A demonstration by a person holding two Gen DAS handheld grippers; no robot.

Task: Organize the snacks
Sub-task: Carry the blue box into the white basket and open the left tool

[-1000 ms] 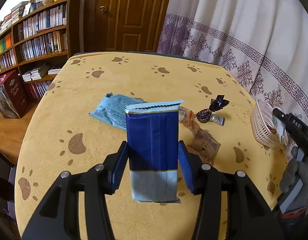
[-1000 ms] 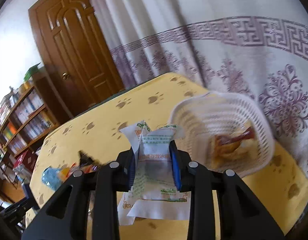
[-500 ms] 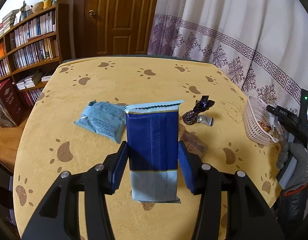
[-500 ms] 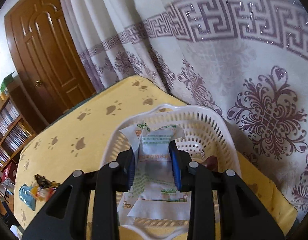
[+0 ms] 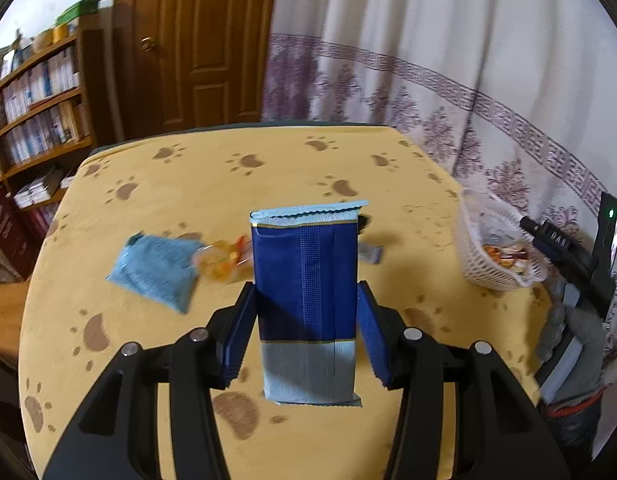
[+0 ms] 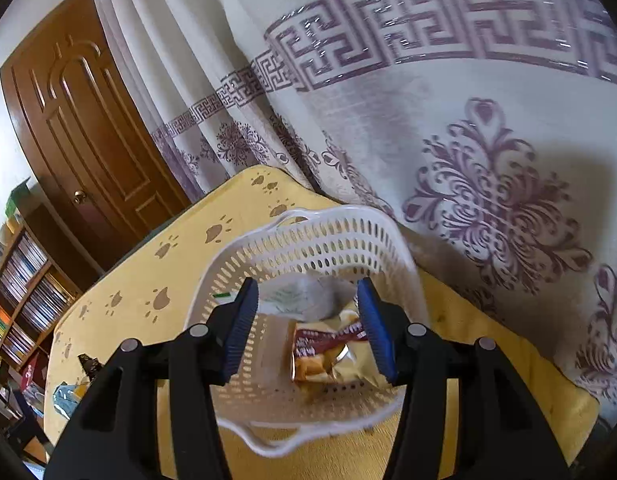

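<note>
Two tools busy at once, so worth splitting the advice. Right tool hanging just above the white basket, jaws apart after just opening, nothing pinched between them now; the white-green packet lying loose inside the basket next to a gold-and-red snack bag. Best to lift straight up and clear of the rim before swinging away, otherwise easy to snag that light plastic wall and drag the whole basket across the table.

Left tool clamped on the blue packet, held upright above the table, well short of the basket and off to its left. Good idea to wait for the other tool to back out, then carry the packet over the basket's middle and tip it flat before letting go, since it looks taller than the basket is deep.

Left of the basket on the table: a light blue pouch, a clear-wrapped orange snack, a small silver wrapper peeking out behind the blue packet.
</note>
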